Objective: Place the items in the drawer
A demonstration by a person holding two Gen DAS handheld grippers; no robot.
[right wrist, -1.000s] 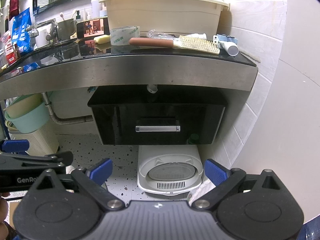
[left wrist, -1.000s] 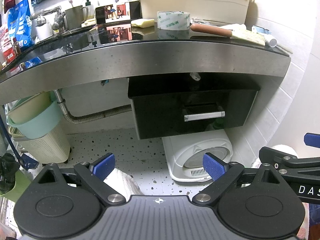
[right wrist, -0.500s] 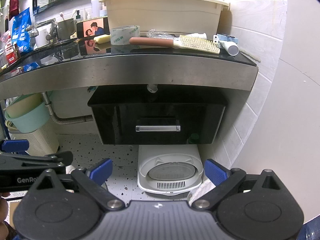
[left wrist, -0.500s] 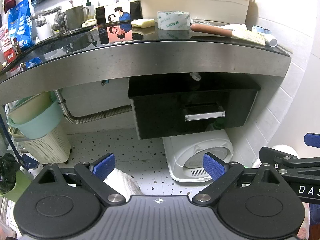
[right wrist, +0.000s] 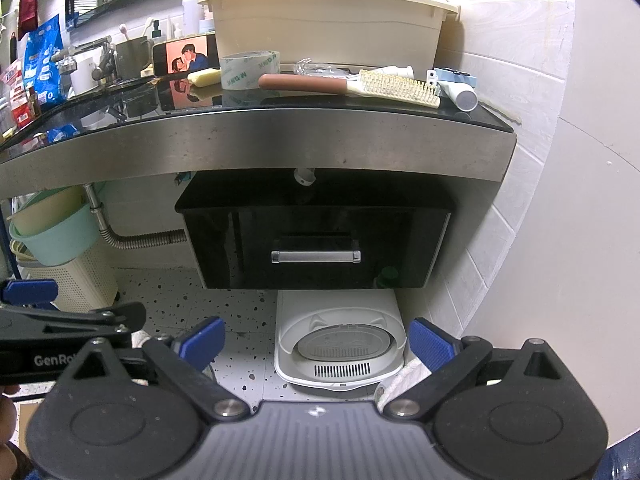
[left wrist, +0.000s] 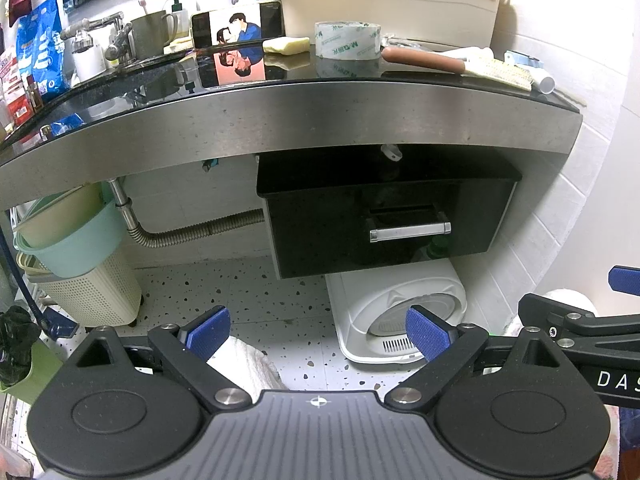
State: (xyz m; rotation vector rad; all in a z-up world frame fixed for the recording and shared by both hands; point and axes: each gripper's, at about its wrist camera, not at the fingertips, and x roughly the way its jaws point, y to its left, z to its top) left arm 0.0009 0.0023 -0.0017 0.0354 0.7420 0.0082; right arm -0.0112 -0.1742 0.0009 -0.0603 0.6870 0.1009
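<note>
A glossy black drawer (left wrist: 384, 224) (right wrist: 316, 244) hangs closed under the counter, with a silver bar handle (left wrist: 410, 231) (right wrist: 315, 256). On the black countertop (right wrist: 168, 104) lie a roll of clear tape (left wrist: 347, 40) (right wrist: 250, 70), a brown-handled brush (left wrist: 456, 65) (right wrist: 352, 86), a yellow soap bar (left wrist: 286, 45) and a white tube (right wrist: 460, 94). My left gripper (left wrist: 318, 330) is open and empty, low and well in front of the drawer. My right gripper (right wrist: 316, 340) is open and empty too, facing the handle from a distance.
A white appliance with a round grille (right wrist: 340, 348) sits on the speckled floor under the drawer. A cream bin (right wrist: 328, 12) stands at the counter's back. Phone with lit screen (left wrist: 236, 28), faucet (left wrist: 96, 32), teal tub and cream basket (left wrist: 80, 264) are to the left. Tiled wall closes the right side.
Both grippers hold still and stay open. Only the picture on the phone screen has changed.
</note>
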